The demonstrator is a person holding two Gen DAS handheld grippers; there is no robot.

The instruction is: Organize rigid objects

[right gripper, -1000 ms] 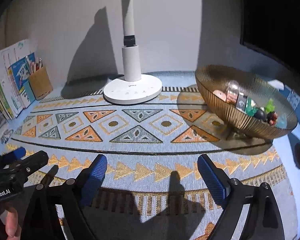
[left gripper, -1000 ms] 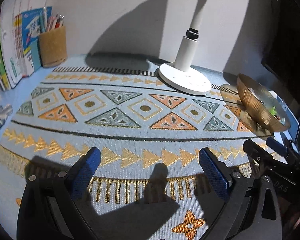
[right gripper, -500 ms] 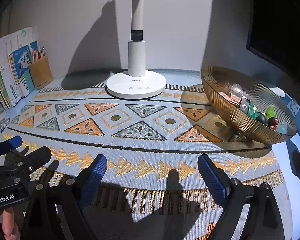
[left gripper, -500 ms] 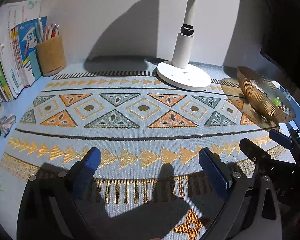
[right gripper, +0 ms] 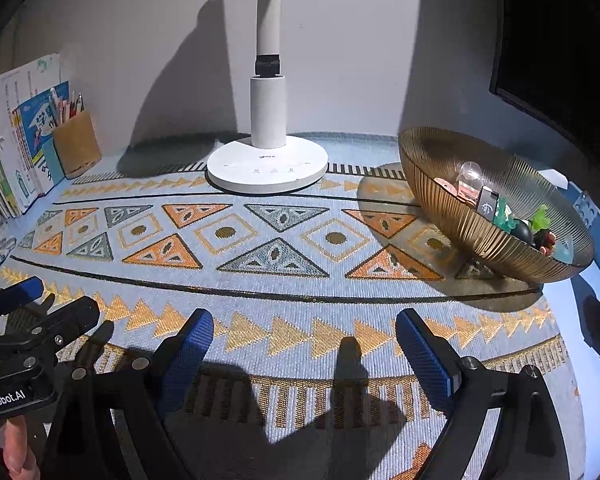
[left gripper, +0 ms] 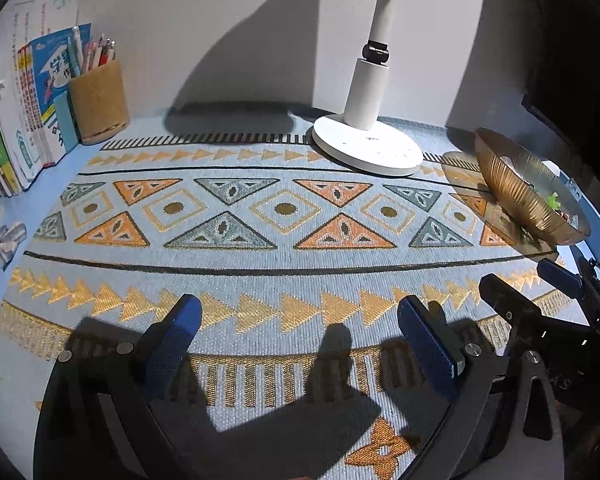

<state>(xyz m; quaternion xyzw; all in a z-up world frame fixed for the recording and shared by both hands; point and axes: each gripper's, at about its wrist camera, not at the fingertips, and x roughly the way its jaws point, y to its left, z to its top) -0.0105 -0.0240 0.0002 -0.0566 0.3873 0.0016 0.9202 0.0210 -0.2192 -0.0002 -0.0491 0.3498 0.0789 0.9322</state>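
Note:
A ribbed golden bowl stands at the right on a patterned blue mat and holds several small items, among them a clear bulb, a dark block and green pieces. In the left wrist view the bowl sits at the far right. My right gripper is open over the mat's near edge with nothing between its blue pads. My left gripper is open too, also empty, hovering over the same edge. Each shows in the other's view: the left gripper and the right gripper.
A white lamp base stands at the back middle. A cork pen holder and upright books fill the back left. A small silvery crumpled thing lies off the mat's left side. A dark screen hangs at the right.

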